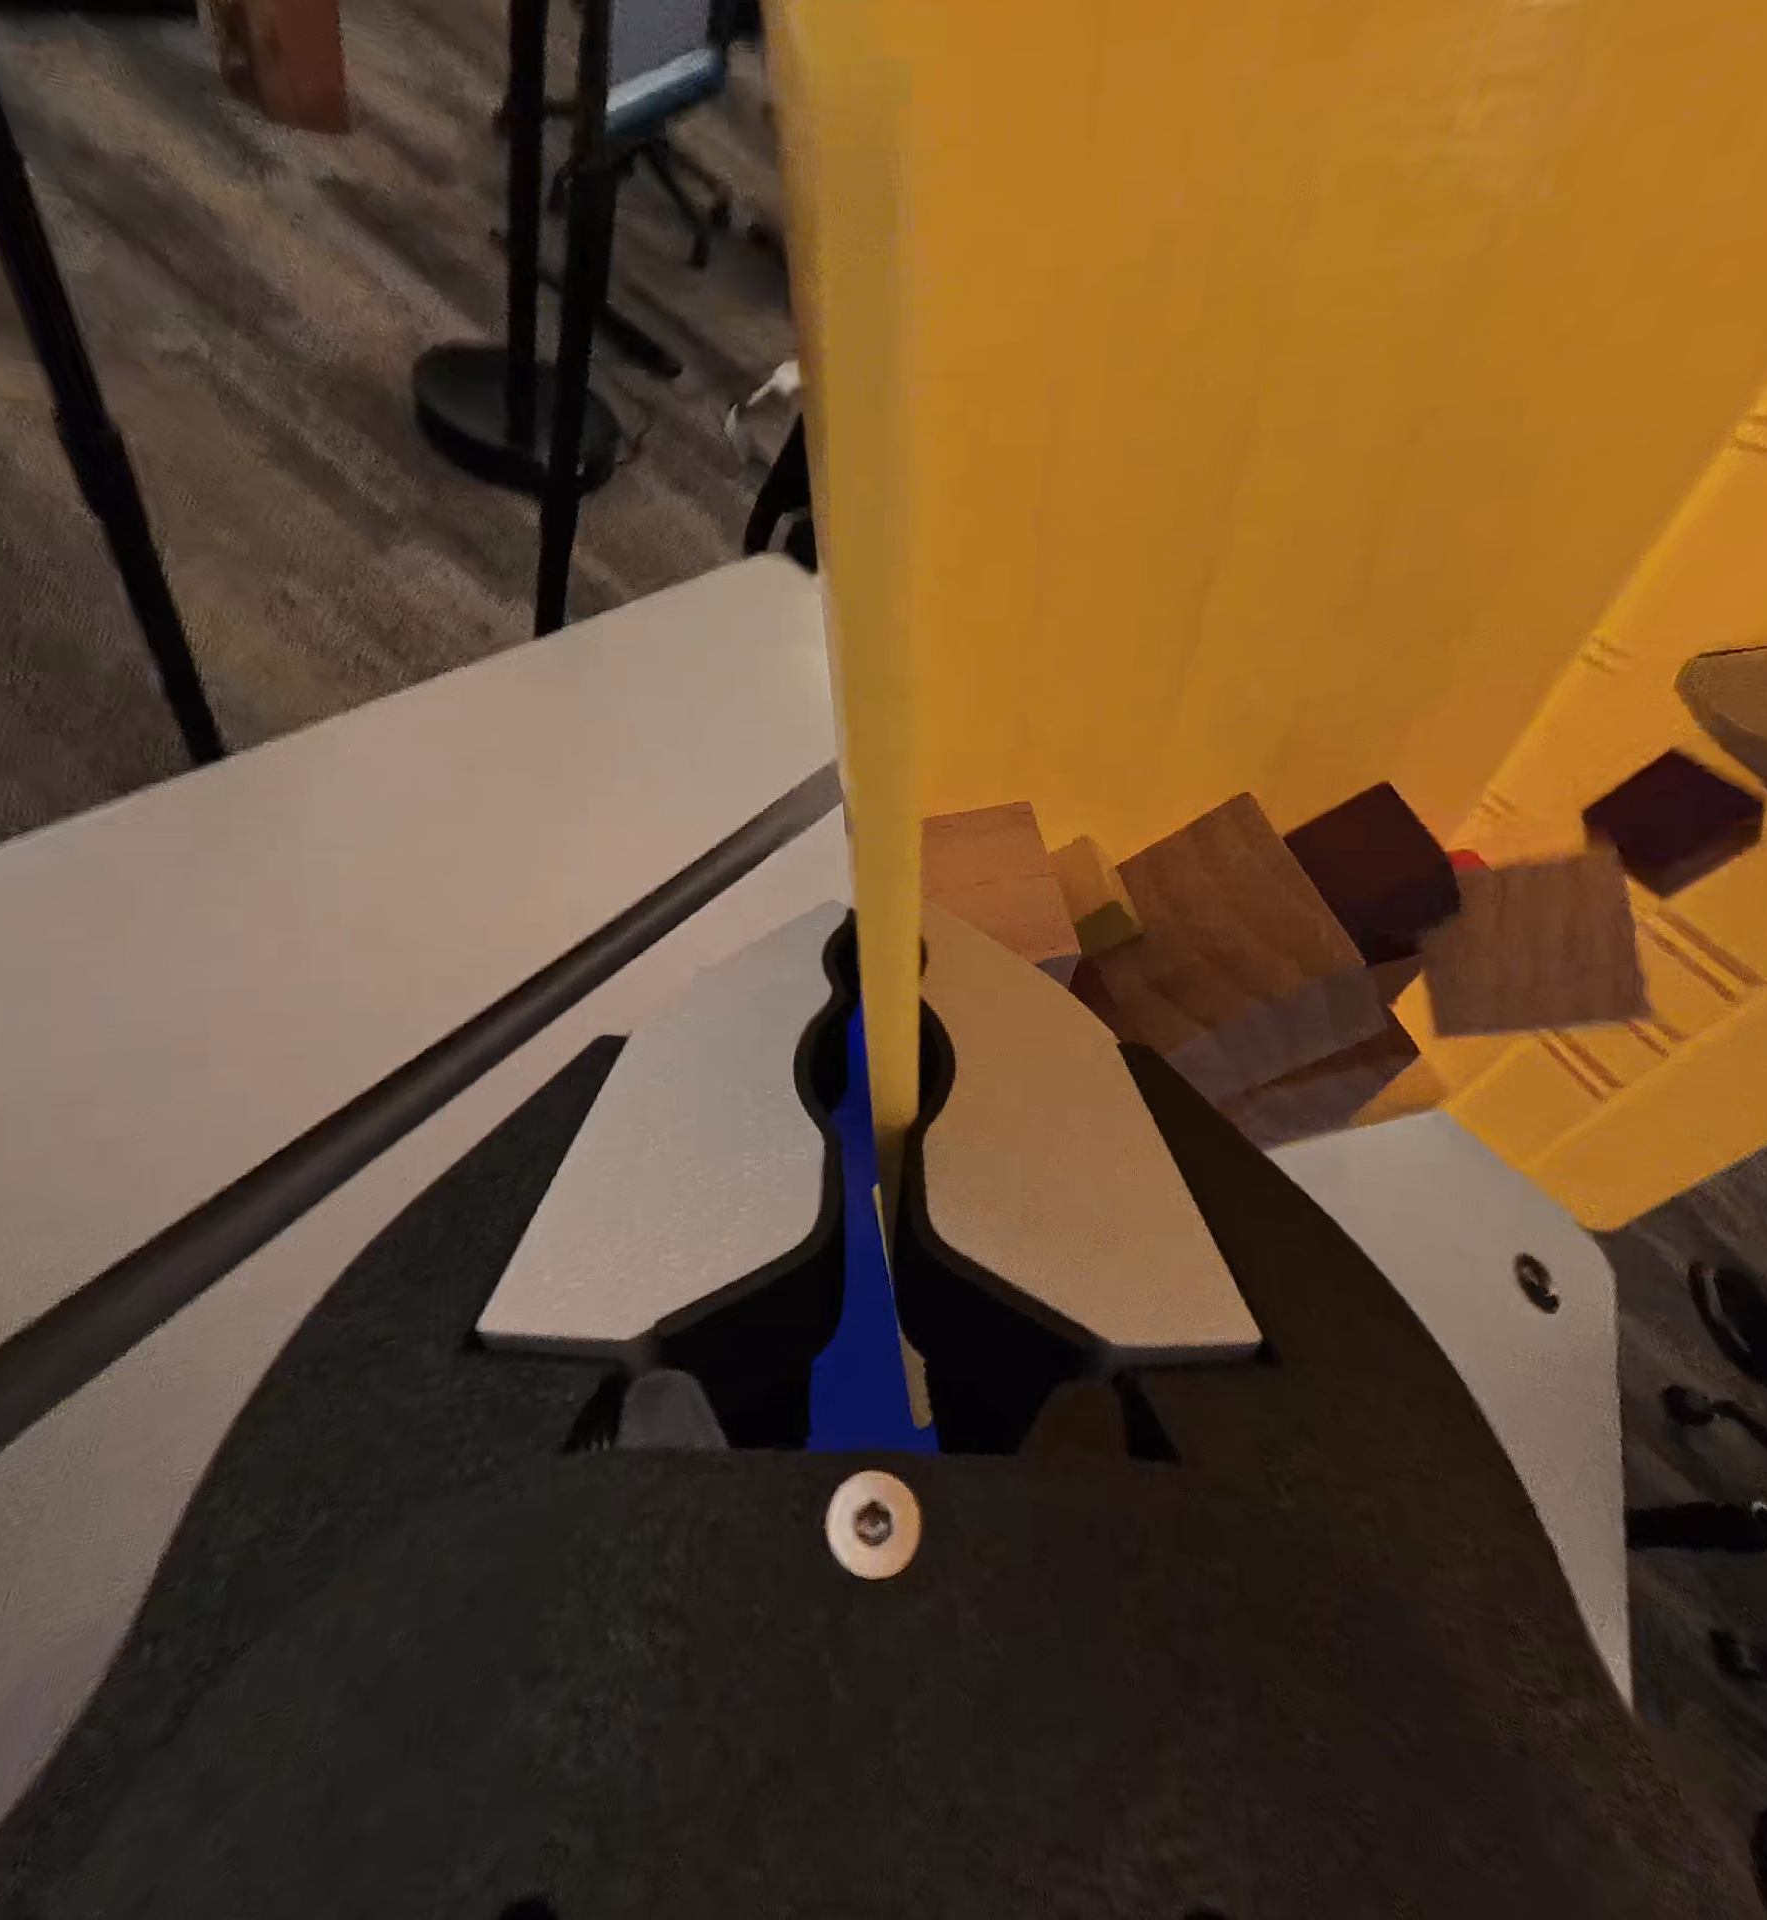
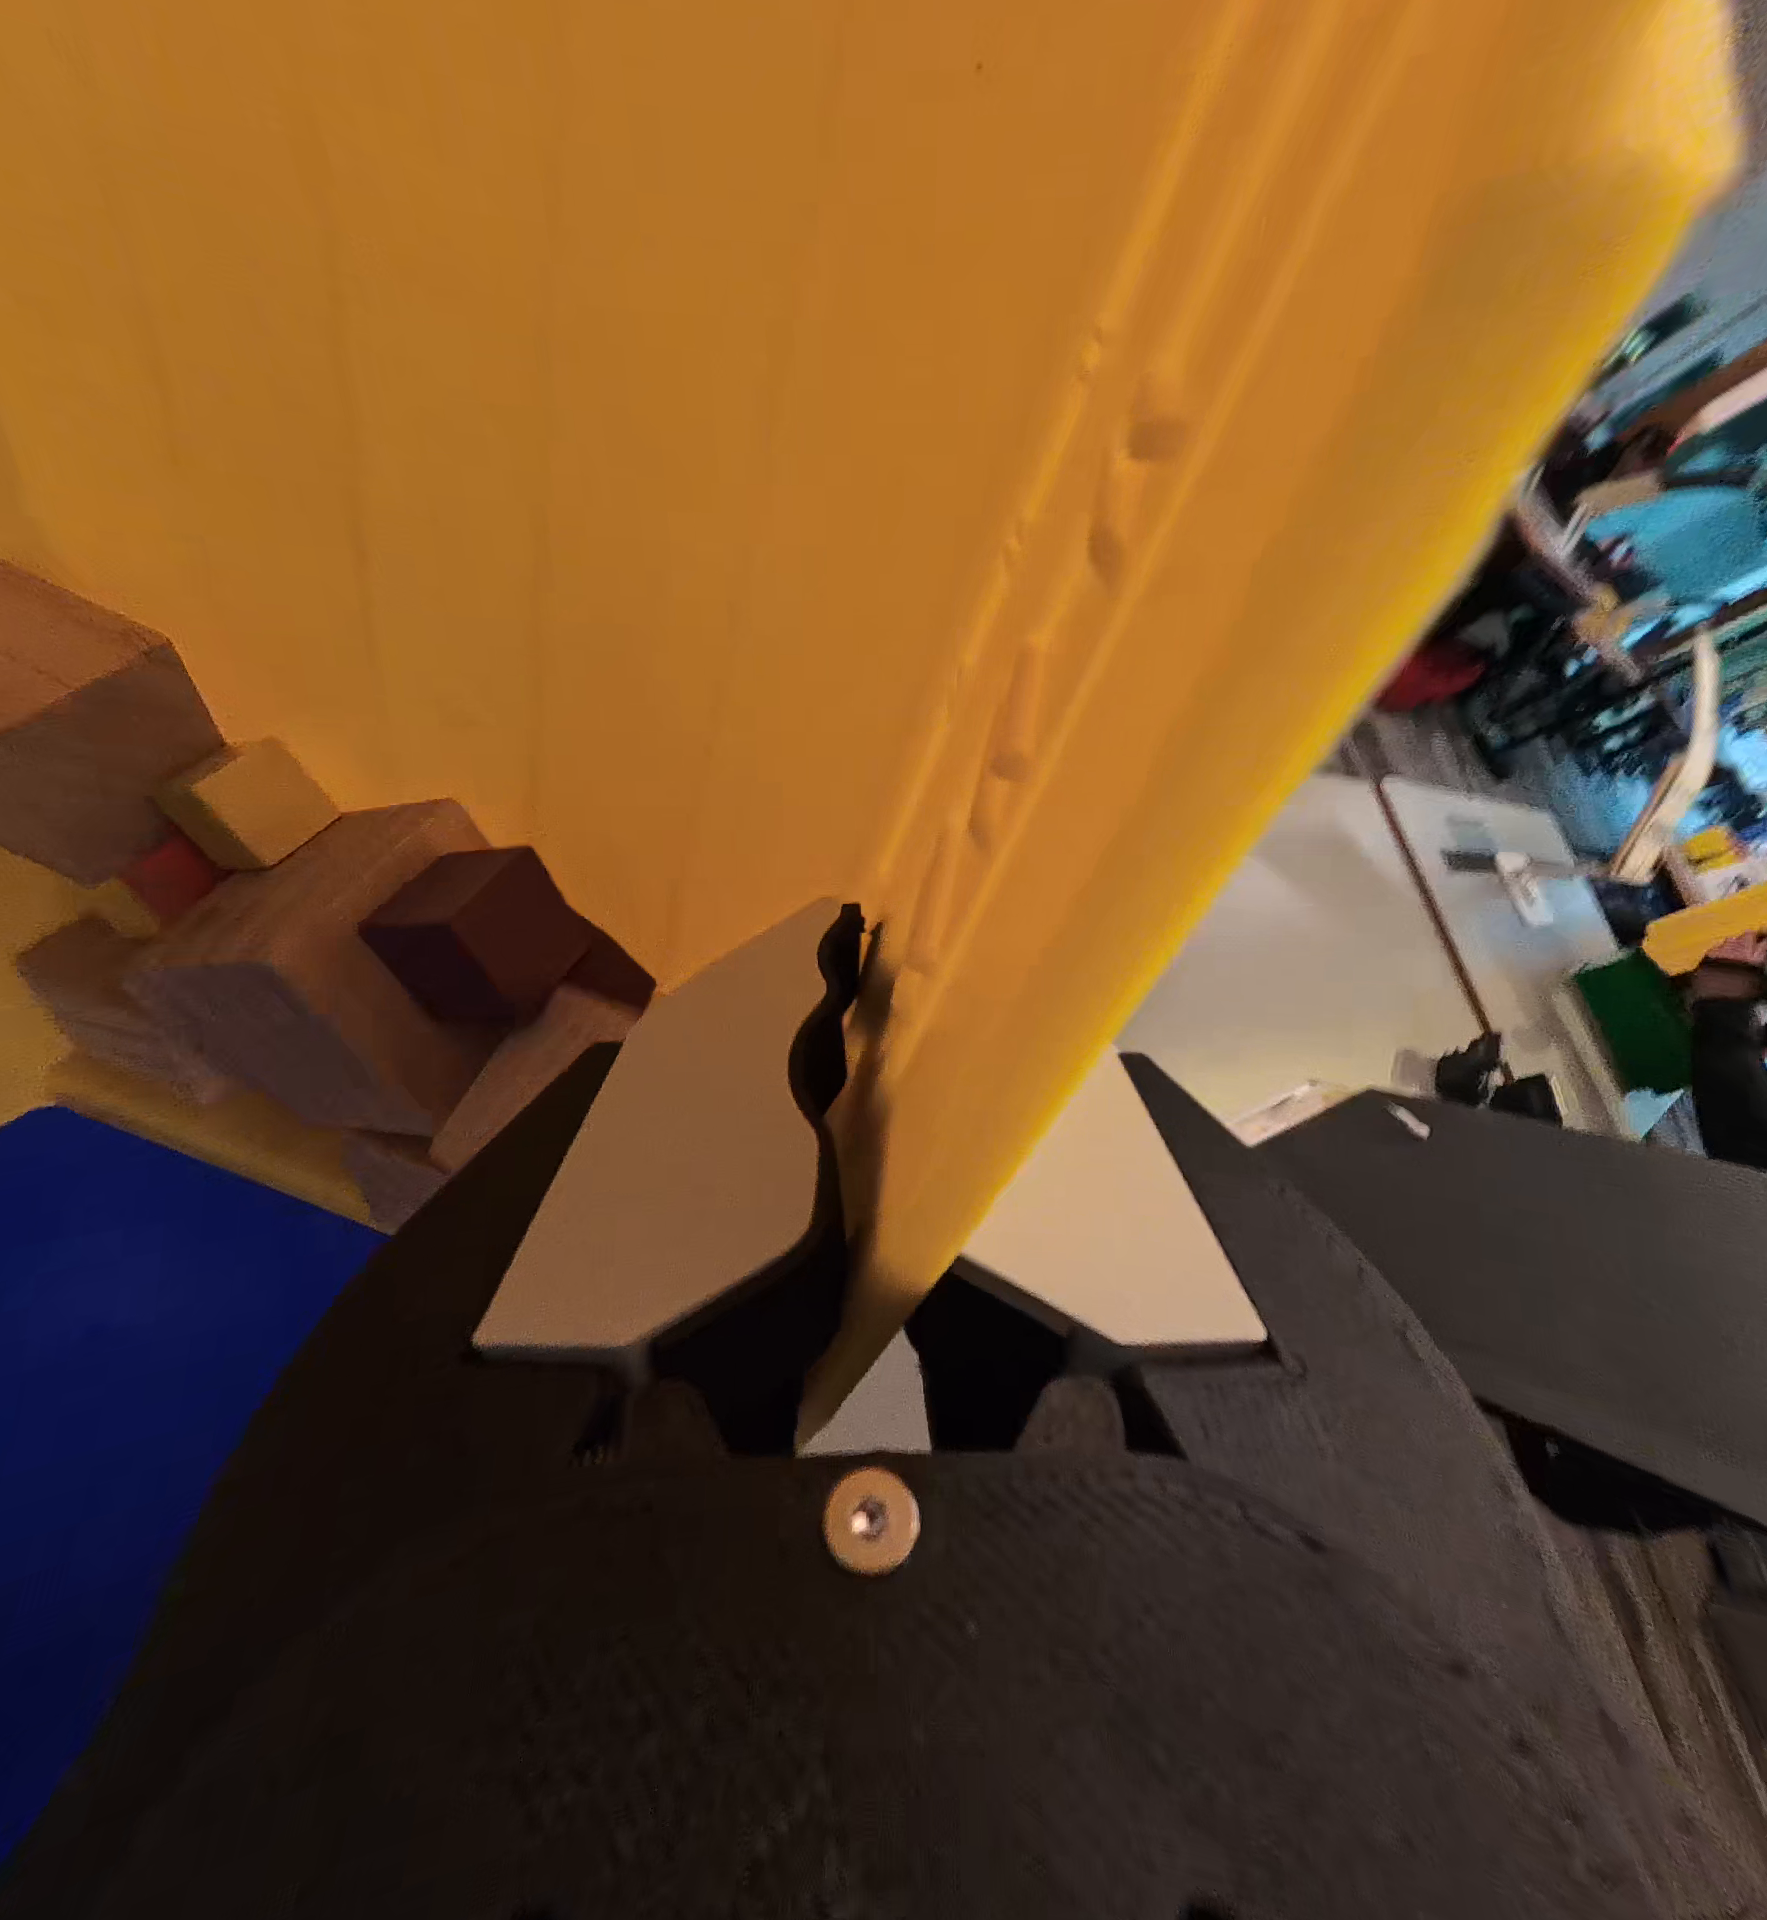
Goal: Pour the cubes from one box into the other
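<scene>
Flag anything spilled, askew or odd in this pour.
The yellow box is tipped steeply, both grippers clamping its walls. Wooden cubes crowd its low edge; one tan cube and a dark cube look airborne. Nothing visibly spilled on the table.

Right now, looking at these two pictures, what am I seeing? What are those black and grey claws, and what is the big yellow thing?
Each picture comes from a camera mounted on a hand-held claw, looking forward along its two fingers; a person holds one claw in each hand. The left gripper pinches one thin wall of a yellow box, seen edge-on. The right gripper pinches another wall of the same box. The box is tipped, so the wooden cubes pile against its lower edge, and one seems to be tumbling. Most are plain wood; a few are dark brown, yellow or red. Beneath is something blue, probably the second box. A white table lies below.
</scene>
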Demonstrator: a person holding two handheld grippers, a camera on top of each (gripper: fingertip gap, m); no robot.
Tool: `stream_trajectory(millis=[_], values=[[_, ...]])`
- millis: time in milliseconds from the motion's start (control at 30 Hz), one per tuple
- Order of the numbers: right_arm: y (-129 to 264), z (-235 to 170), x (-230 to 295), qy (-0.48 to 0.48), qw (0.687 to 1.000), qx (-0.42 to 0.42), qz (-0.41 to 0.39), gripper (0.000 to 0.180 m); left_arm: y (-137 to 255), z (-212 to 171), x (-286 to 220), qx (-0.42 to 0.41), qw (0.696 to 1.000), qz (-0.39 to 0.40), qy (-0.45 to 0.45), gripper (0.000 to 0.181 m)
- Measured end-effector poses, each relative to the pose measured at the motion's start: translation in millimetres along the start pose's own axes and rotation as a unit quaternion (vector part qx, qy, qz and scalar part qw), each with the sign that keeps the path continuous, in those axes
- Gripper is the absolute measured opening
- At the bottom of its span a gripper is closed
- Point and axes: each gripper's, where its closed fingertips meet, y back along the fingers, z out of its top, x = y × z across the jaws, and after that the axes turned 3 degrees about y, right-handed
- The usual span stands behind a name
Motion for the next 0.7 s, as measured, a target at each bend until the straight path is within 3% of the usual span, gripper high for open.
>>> stream_trajectory(millis=[67,167,267,367,467,600,700], values=[[-4,-8,6,-0.003,0.999,0.033,0.014,0.004,-2,-10,1,0.016,1.0,0.006,0.002,0.004],[1,-2,4,0.011,1.0,-0.017,-0.002,0.003,-1,-9,4,-0.017,1.0,-0.02,0.006,0.003],[-1,-9,13,0.01,0.999,0.029,0.011,0.005,-1,-15,5,0.003,1.0,-0.001,0.013,0.004],[13,4,6,0.026,0.999,-0.023,-0.012,0.005,6,-6,3,-0.03,0.999,-0.033,0.005,0.004],[4,0,12,0.03,0.999,0.019,0.002,0.006,5,-10,7,-0.005,1.0,-0.002,0.001,0.004],[21,17,2,0.039,0.998,-0.048,-0.032,0.003,14,0,2,-0.066,0.998,-0.025,0.0,0.005],[16,13,6,0.037,0.999,-0.016,-0.023,0.003,15,-3,2,-0.062,0.997,-0.015,0.032,0.003]])
